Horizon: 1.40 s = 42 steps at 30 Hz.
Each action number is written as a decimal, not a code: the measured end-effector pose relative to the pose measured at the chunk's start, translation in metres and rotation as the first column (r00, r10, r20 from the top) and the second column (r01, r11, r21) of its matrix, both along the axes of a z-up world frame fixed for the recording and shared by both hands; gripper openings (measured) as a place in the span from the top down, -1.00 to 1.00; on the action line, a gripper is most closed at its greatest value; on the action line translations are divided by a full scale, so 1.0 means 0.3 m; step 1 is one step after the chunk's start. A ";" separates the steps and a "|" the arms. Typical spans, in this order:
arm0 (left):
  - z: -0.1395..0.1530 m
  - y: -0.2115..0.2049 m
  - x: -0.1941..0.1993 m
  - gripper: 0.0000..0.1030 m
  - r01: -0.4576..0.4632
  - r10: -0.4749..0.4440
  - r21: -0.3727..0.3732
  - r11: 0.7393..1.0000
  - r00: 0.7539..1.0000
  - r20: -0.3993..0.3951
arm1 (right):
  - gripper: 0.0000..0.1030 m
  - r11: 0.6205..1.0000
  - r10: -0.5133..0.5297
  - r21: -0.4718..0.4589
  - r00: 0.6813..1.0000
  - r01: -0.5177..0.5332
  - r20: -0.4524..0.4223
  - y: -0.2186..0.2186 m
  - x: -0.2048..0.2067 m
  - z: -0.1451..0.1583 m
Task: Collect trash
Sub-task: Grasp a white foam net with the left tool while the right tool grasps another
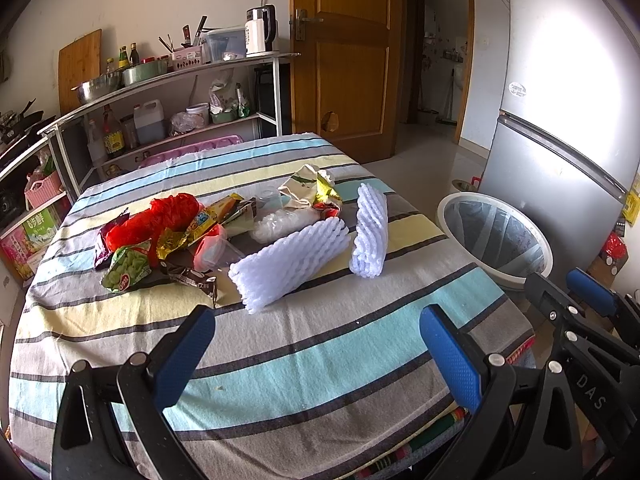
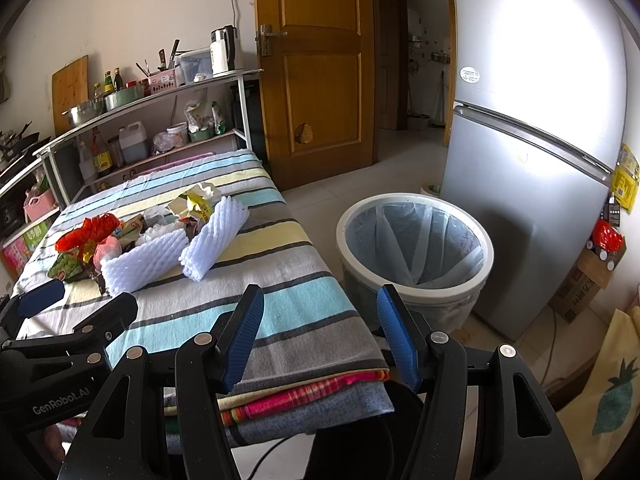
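Trash lies heaped on a striped tablecloth: a red plastic bag, a green snack packet, a brown wrapper, crumpled yellow wrappers and two white foam fruit nets. The foam nets also show in the right wrist view. A lined white bin stands on the floor right of the table. My left gripper is open over the near table, short of the heap. My right gripper is open at the table's near right corner, beside the bin.
A metal shelf with bottles, pots and a kettle runs along the far wall. A wooden door stands behind the table. A silver fridge is behind the bin, with a cardboard box beside it.
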<state>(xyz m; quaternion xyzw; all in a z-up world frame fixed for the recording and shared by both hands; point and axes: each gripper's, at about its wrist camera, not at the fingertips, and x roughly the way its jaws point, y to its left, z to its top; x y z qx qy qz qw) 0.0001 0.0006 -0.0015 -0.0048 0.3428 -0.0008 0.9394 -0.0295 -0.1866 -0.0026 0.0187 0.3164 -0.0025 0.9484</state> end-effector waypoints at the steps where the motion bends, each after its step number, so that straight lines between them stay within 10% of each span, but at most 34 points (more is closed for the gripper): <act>1: 0.000 0.000 0.000 -1.00 0.000 0.000 0.001 1.000 1.000 -0.001 | -0.16 1.000 0.001 -0.001 1.000 -0.001 0.000 0.002 0.000 0.000; 34: -0.056 0.189 0.241 -0.70 0.057 -0.063 -0.062 0.996 0.993 -0.098 | -0.16 0.920 0.345 0.246 0.929 -0.306 -0.132 0.167 0.477 -0.083; 42: -0.088 0.147 0.289 -0.54 0.133 -0.138 -0.046 0.990 0.981 -0.134 | 0.21 0.903 0.379 0.295 0.902 -0.313 -0.204 0.198 0.580 -0.140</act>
